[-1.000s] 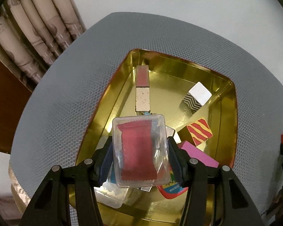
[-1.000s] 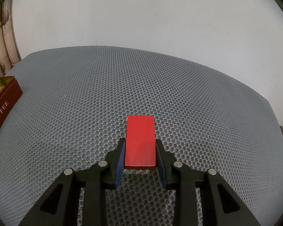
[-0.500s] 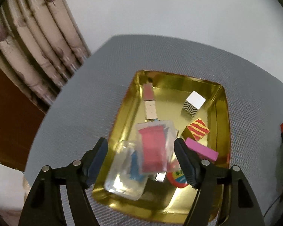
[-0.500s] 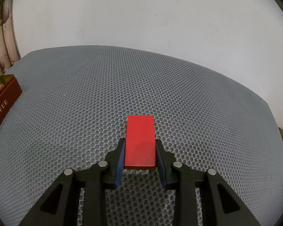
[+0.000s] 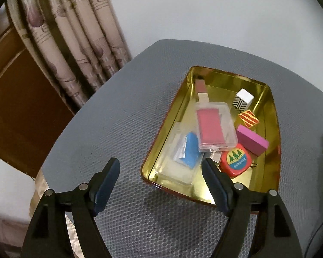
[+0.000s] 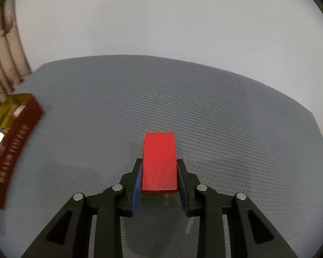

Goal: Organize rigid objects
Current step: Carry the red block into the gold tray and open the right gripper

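The left gripper (image 5: 160, 172) hangs over the near edge of a gold tin (image 5: 269, 180) on the grey mat (image 5: 109, 116), its jaws spread wide with nothing between them; they have just been opening. Inside the tin, a clear plastic case with a red packet (image 5: 213, 126) lies tilted across the middle, resting partly on a second clear case holding something blue (image 5: 188, 152) at the near left. A pink-and-cream bar (image 5: 202, 91) runs toward the far left corner. On the right side sit a black-and-white zigzag cube (image 5: 243, 101), a red-and-yellow striped block (image 5: 248, 119) and a pink block (image 5: 252, 139), one behind another, with a red tape measure bearing a tree badge (image 5: 236, 160) nearest, touching the red-packet case. A patterned curtain (image 5: 75, 43) hangs beyond the mat's left edge.

The right gripper (image 6: 159, 176) is closed tight on a flat red block (image 6: 159, 161), pads pressed against its two long sides, held above open mat well apart from the tin, whose dark red lettered wall (image 6: 13, 148) shows blurred at the far left of that view.
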